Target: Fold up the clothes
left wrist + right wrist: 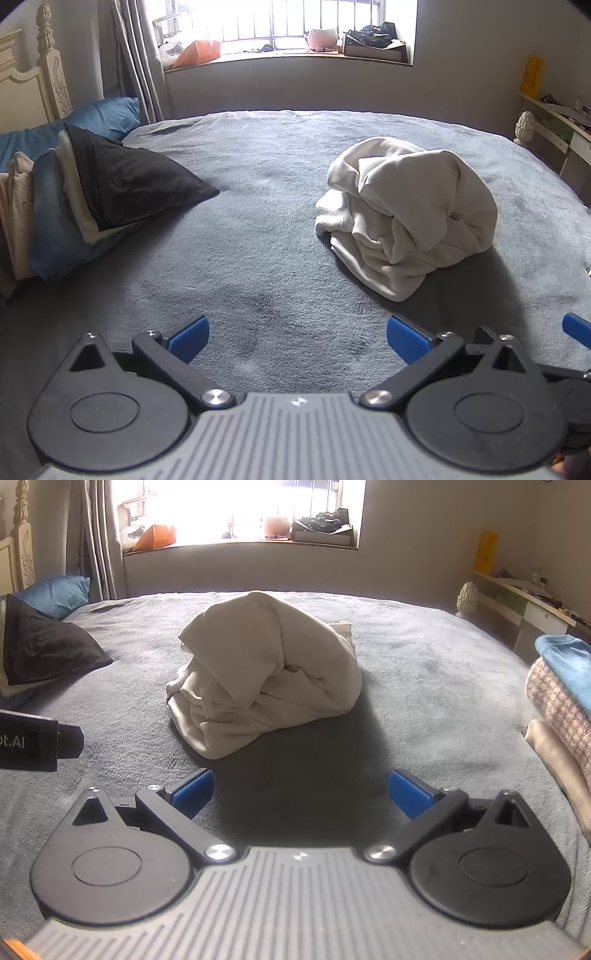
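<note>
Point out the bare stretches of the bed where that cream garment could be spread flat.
Widest free patch: the grey blanket between the left gripper, the black-topped pile and the crumpled cream garment. Another strip lies beyond the garment toward the window wall. Crowded: the bed's right edge, where folded clothes are stacked.

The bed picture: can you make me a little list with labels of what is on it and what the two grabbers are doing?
surface: grey blanket on a bed
main item: cream garment, crumpled in a heap, not folded
left side: stack of clothes, black one on top
right side: stack of clothes, blue one on top
left gripper: open, empty
right gripper: open, empty, facing the garment
</note>
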The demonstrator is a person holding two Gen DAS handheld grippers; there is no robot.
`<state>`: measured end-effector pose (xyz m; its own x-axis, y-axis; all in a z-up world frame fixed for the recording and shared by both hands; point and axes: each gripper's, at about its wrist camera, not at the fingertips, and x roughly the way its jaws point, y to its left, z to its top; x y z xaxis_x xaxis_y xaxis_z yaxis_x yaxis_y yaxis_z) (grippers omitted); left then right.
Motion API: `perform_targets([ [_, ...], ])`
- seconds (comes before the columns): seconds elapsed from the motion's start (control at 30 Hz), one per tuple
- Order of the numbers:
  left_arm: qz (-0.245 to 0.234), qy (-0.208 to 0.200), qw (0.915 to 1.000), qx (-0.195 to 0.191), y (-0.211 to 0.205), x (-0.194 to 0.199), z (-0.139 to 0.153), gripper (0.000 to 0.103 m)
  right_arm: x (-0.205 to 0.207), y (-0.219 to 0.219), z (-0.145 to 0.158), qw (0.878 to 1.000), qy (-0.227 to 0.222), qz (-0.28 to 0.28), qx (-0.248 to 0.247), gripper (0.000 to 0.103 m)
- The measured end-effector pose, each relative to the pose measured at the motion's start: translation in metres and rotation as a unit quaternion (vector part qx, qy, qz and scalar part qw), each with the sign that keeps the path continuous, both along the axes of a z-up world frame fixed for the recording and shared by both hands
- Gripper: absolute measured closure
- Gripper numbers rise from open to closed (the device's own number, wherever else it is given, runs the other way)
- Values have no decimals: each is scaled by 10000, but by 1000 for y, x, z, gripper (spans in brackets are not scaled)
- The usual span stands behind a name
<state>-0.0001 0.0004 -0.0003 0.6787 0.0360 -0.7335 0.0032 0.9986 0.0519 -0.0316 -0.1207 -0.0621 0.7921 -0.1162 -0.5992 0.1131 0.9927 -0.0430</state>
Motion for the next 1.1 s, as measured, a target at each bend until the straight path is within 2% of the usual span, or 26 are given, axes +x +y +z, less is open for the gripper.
perform_targets([
  [0.17, -68, 204, 9995, -239, 6, -1, -4, 4, -8, -9, 10, 9998, -153, -102, 84, 1],
  [0.3, -139, 354, 9985, -398, 10, 0, -7, 4, -9, -7, 16, 9998, -126, -153, -43, 1],
  [0.4, -202, 292, 9971, -678, 16, -4, -8, 4, -12, -9, 23, 9997, -185, -148, -61, 1],
  [0.47, -210, 233, 9970, -706, 16, -6, -3, 0, -14, -8, 26, 9996, -236, -150, -96, 1],
  [0.53, -110, 200, 9975, -672, 18, -7, -1, 0, -17, -6, 28, 9994, -277, -148, -126, 1],
  [0.8, -193, 224, 9912, -1294, 33, -6, -9, 0, -20, 1, 24, 9992, -326, -18, -226, 1],
  [0.97, 86, 290, 9959, -848, 29, 3, -22, 0, -12, -4, 19, 9994, -312, -89, -71, 1],
  [1.03, 50, 462, 9944, -949, 32, 7, -30, 0, -10, -5, 17, 9995, -288, -99, -25, 1],
  [1.1, 242, 552, 9917, -1139, 34, 9, -38, 0, -7, -6, 15, 9996, -268, -113, 6, 1],
])
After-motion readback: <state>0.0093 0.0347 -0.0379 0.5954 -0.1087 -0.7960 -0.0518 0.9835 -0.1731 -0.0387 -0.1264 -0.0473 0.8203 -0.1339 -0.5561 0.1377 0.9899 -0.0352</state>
